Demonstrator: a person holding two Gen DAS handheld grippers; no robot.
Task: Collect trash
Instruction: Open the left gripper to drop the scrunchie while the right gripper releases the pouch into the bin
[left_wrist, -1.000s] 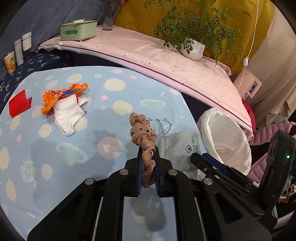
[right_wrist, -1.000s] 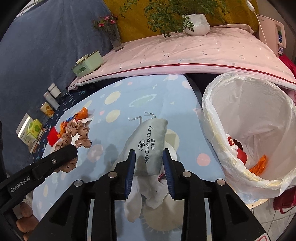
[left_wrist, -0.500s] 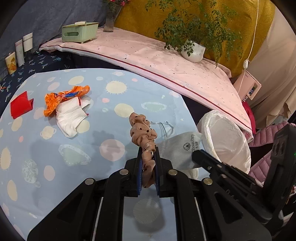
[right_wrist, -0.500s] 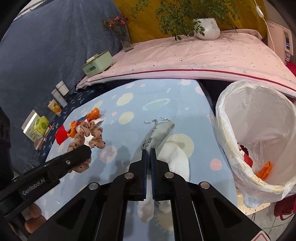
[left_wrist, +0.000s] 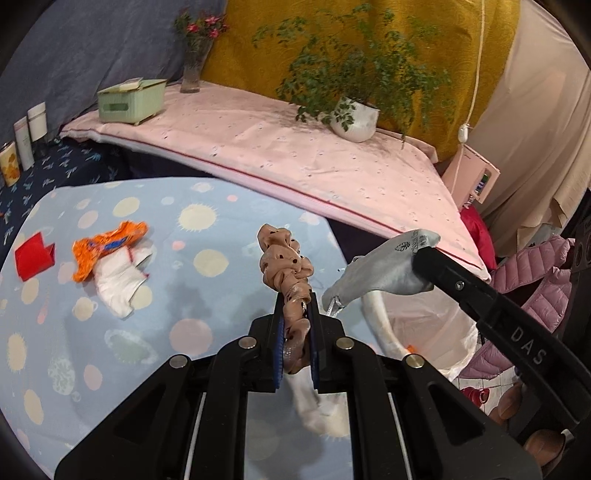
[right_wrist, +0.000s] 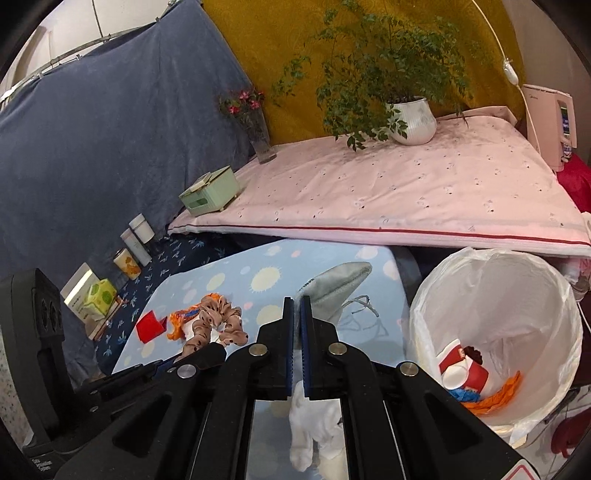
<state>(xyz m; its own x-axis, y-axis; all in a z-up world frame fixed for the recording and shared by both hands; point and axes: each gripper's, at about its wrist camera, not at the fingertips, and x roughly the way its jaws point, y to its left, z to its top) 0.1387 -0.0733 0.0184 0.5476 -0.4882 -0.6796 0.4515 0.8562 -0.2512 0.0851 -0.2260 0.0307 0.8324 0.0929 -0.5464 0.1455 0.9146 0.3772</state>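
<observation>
Left gripper (left_wrist: 295, 332) clamped on tan scrunchie (left_wrist: 284, 266); right gripper (right_wrist: 296, 325) pinched shut on grey pouch (right_wrist: 338, 284), both above blue table (left_wrist: 122, 354). Soft, light, probably floppy; best taken mid-body. Orange wrapper (left_wrist: 107, 247), red scrap (left_wrist: 33, 254) leftward; white bin (right_wrist: 517, 288) rightward, path unobstructed.

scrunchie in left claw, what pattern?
Tan scrunchie with dark dots; clearest in the left wrist view.
</observation>
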